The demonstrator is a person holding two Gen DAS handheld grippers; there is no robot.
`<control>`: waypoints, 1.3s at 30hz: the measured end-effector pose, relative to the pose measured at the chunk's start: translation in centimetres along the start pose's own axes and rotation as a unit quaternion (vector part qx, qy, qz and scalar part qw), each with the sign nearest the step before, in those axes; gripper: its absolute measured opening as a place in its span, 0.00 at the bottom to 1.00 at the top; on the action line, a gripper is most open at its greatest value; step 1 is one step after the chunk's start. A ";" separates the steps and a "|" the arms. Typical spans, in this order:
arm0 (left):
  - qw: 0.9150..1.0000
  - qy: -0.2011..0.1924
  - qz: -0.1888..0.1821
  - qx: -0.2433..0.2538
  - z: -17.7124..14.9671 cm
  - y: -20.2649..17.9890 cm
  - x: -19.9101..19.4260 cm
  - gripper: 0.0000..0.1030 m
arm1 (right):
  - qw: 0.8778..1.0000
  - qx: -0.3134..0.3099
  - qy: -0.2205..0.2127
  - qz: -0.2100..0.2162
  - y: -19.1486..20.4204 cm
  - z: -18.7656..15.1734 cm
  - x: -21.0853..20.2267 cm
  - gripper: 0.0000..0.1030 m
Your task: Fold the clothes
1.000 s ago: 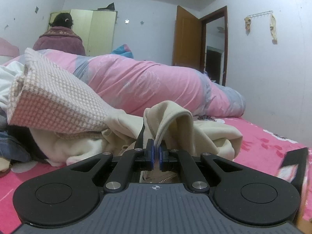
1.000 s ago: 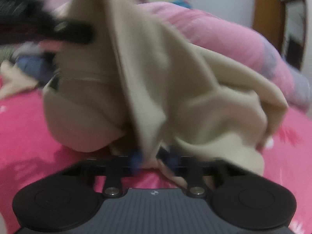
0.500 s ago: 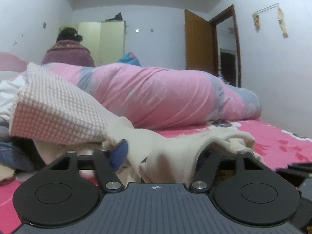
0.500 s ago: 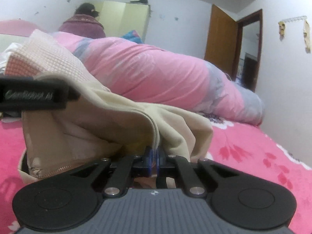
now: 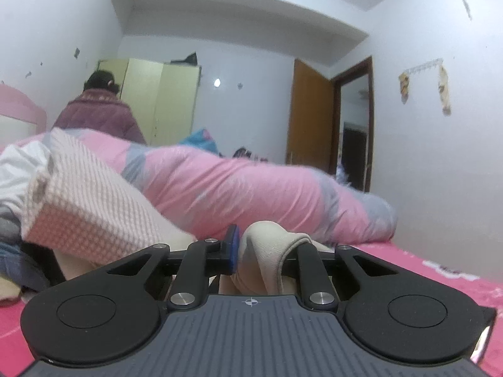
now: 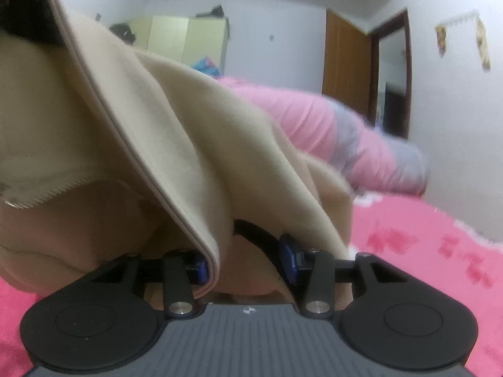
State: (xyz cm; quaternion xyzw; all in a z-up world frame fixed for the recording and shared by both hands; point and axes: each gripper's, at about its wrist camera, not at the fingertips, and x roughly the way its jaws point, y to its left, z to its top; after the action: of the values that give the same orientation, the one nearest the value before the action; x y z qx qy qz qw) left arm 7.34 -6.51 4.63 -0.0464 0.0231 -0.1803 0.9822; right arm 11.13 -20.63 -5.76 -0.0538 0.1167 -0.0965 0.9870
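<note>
Cream garment (image 6: pixel 132 144) lies bunched on the pink bed (image 6: pixel 424 251), in front of the rolled pink quilt (image 5: pixel 251 188). Left gripper (image 5: pixel 267 248): jaws have just been closing; a cream fold sits between them, touching the blue left pad, right pad hidden under cloth, so a firm pinch cannot be told. Right gripper (image 6: pixel 248 260): jaws have just been opening and stand spread; a hemmed edge of the garment hangs between them against the left pad, clear of the right pad. Checked cloth (image 5: pixel 85 207) lies left of the quilt. A person (image 5: pixel 97 113) stands behind the quilt, by the wardrobe (image 5: pixel 163 100).
</note>
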 end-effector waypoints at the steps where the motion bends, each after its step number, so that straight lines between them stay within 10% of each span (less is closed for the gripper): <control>1: 1.000 -0.004 0.000 -0.005 0.5 0.1 -0.5 0.15 | 1.000 -0.014 -0.011 -0.011 0.1 0.3 -0.5 0.43; 11: 0.996 -0.059 -0.048 -0.035 5.7 2.4 -8.2 0.16 | 0.972 -0.114 -0.166 -0.121 -2.1 6.5 -12.1 0.23; 18: 0.983 -0.137 -0.115 -0.043 11.3 4.5 -15.3 0.16 | 0.942 -0.090 -0.308 -0.094 -5.0 13.3 -24.0 0.22; 22: 0.981 -0.119 -0.143 -0.057 12.1 6.3 -15.2 0.16 | 0.939 -0.097 -0.324 -0.060 -5.6 14.2 -27.1 0.22; 28: 0.987 0.073 -0.122 -0.079 5.3 8.5 -6.6 0.22 | 0.980 -0.122 -0.160 0.008 -5.4 9.8 -19.5 0.22; 33: 0.954 0.274 -0.063 -0.101 -3.5 10.3 0.3 0.41 | 0.993 -0.086 0.040 0.069 -5.4 2.8 -8.7 0.22; 39: 0.948 0.240 -0.075 -0.196 -5.1 13.7 -3.9 0.67 | 0.990 -0.058 0.092 0.088 -5.8 0.1 -5.4 0.22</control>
State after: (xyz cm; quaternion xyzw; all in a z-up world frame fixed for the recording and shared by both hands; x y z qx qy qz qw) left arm 8.23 7.16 -1.68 -0.1953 0.2892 -0.2516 0.9027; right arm 4.98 -25.21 -3.68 -0.0917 0.2170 -0.0073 0.9718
